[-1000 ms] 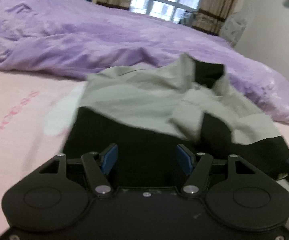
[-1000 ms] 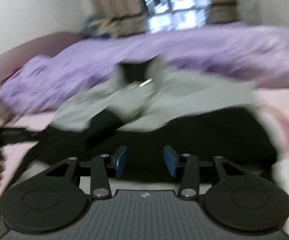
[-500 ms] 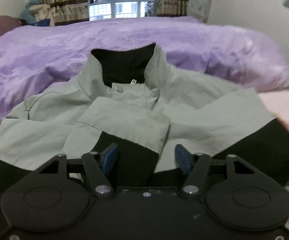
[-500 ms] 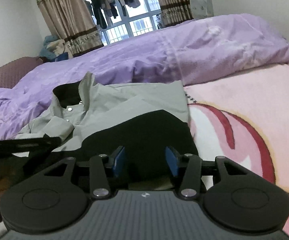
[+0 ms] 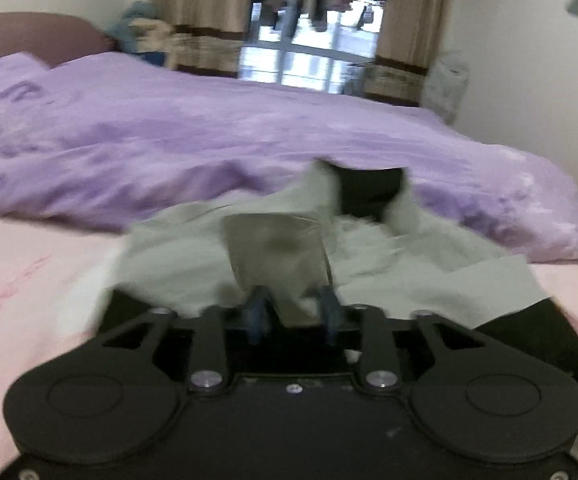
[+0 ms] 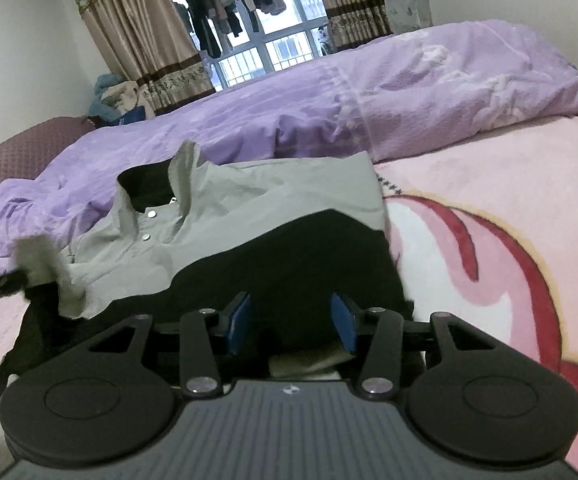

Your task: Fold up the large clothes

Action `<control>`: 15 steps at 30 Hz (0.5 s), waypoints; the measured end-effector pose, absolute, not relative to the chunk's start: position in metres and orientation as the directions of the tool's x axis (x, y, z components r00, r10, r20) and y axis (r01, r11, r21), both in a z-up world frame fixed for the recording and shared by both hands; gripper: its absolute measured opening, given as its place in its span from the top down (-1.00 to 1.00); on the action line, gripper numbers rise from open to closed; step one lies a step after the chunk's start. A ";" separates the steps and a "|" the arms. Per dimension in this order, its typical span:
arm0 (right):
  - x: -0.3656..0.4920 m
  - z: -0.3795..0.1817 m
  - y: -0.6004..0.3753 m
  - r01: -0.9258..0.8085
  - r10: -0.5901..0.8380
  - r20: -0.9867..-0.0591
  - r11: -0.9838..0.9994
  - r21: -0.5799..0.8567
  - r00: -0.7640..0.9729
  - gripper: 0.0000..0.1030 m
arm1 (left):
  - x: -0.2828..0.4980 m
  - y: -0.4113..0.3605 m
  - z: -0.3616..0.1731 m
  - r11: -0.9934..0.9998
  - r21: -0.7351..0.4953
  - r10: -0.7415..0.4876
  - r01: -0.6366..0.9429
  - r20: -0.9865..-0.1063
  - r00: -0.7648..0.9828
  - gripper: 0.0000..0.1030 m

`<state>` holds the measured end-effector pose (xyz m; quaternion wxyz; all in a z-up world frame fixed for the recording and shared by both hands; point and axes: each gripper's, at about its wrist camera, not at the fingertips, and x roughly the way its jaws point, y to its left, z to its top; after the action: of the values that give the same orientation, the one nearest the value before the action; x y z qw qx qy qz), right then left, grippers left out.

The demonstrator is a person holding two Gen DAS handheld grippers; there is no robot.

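The jacket [image 6: 249, 216] lies face up on the pink blanket [image 6: 489, 184], its collar toward the purple duvet [image 6: 369, 92] — a grey upper part with snap buttons, a black lower part and a black collar lining. Judging by how it lies, the fold is only begun: one side edge looks straight along the blanket, while the other side is bunched and loose, so the second side fold and the lengthwise fold seem left to do.

The left gripper [image 5: 291, 312] has its fingers drawn close on a grey flap of the jacket, likely a sleeve or front panel, held up above the rest; this view is blurred, so the exact piece is hard to tell. The right gripper [image 6: 291, 322] hovers over the black hem with its fingers spread, pinching nothing.
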<state>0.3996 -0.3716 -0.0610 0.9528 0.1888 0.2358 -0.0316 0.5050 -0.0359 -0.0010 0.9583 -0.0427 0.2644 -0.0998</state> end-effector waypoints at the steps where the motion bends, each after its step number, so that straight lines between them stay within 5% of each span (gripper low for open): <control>1: 0.396 -0.061 -0.370 0.148 0.034 -0.460 0.924 0.354 0.887 -0.07 | 0.500 -0.019 -0.007 0.984 -0.129 -0.175 0.126 -0.516 0.839 -0.22; 8: 0.369 -0.063 -0.377 0.149 0.100 -0.458 0.866 0.477 0.883 -0.07 | 0.504 0.059 -0.042 0.883 -0.470 -0.329 0.017 -0.591 0.737 -0.22; 13: 0.365 -0.072 -0.400 0.201 0.118 -0.451 0.776 0.598 0.885 -0.08 | 0.525 0.046 -0.048 0.851 -0.525 -0.367 -0.009 -0.607 0.705 -0.17; 15: 0.370 -0.077 -0.409 0.215 0.134 -0.446 0.733 0.646 0.885 -0.08 | 0.525 0.037 -0.047 0.878 -0.478 -0.336 -0.016 -0.642 0.689 0.31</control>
<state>0.3697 -0.4085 -0.0768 0.8997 0.3647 0.2388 -0.0225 0.5246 0.0366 -0.0466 0.8898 -0.2296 0.3839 -0.0900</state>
